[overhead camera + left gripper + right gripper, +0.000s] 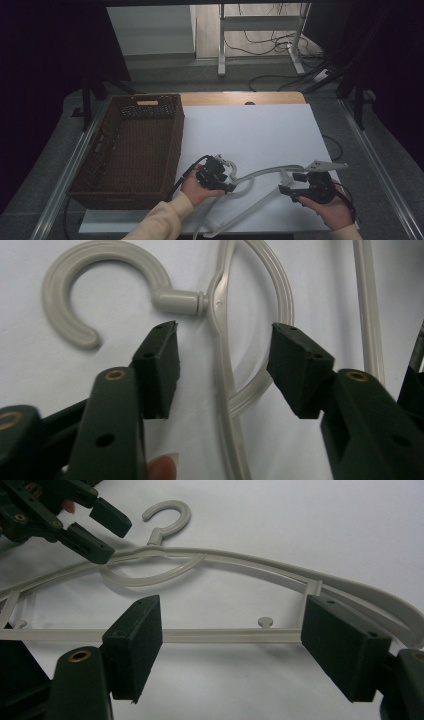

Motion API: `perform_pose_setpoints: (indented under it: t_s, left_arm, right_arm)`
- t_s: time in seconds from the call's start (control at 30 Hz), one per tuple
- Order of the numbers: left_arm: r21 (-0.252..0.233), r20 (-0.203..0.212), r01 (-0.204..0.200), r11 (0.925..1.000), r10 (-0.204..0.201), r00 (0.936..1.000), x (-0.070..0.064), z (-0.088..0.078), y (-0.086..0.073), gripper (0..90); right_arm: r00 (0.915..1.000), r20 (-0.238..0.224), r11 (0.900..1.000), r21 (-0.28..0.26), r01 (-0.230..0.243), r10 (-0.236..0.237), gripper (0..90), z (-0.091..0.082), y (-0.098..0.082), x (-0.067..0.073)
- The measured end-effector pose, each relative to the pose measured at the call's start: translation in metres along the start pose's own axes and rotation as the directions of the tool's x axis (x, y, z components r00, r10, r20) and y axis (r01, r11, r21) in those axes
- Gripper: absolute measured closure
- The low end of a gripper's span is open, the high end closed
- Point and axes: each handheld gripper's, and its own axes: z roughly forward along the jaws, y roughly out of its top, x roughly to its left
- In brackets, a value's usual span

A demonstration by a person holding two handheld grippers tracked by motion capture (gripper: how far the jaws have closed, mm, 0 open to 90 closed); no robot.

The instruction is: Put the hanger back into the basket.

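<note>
Near the table's front edge, a pale hanger (260, 182) is straddled at its neck by the left gripper (225, 360), jaws half-wide and untouching. Right gripper (232, 642) is held wide around the lower bar. Centring on the neck is advised before closing.

Pale grey-beige plastic hanger (260, 175), uniform in colour and ribbed along its hook (95, 285), lower centre of the high view. Black left gripper (231, 181) and black right gripper (290, 183), each with matte black pads (137, 645) and brass-coloured rivets; a light grey plate tops the right one. Dark brown woven basket (172, 145) at left. Plain white sheet (260, 135) over a light wooden table (240, 98). Cream sleeve (160, 220) at the lower edge.
</note>
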Motion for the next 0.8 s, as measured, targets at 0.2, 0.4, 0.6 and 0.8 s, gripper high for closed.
perform_pose_setpoints:
  t_s: [0.2, 0.4, 0.6, 0.8]
  left_arm:
    - [0.017, -0.006, -0.002, 0.9998, 0.002, 1.0, 0.0, 0.007, 0.002, 51.8]
    - [0.038, -0.032, -0.015, 0.9991, 0.017, 0.9994, -0.003, 0.012, 0.001, 54.8]
    - [0.039, -0.057, -0.025, 0.9989, 0.027, 0.998, -0.006, 0.016, 0.0, 60.5]
    - [0.035, -0.102, -0.033, 0.9988, 0.037, 0.9941, -0.012, 0.018, 0.0, 62.5]
  right_arm:
    - [1.0, 0.001, 1.0, 0.0, 0.0, 0.0, 24.0, 0.0, 0.0, 0.0]
    - [1.0, 0.001, 1.0, -0.003, -0.002, 0.002, 24.0, -0.001, 0.0, 0.0]
    - [1.0, 0.003, 1.0, -0.005, -0.001, 0.001, 24.0, -0.002, 0.0, -0.001]
    - [1.0, 0.005, 1.0, -0.005, -0.001, 0.001, 23.9, -0.002, 0.0, 0.0]
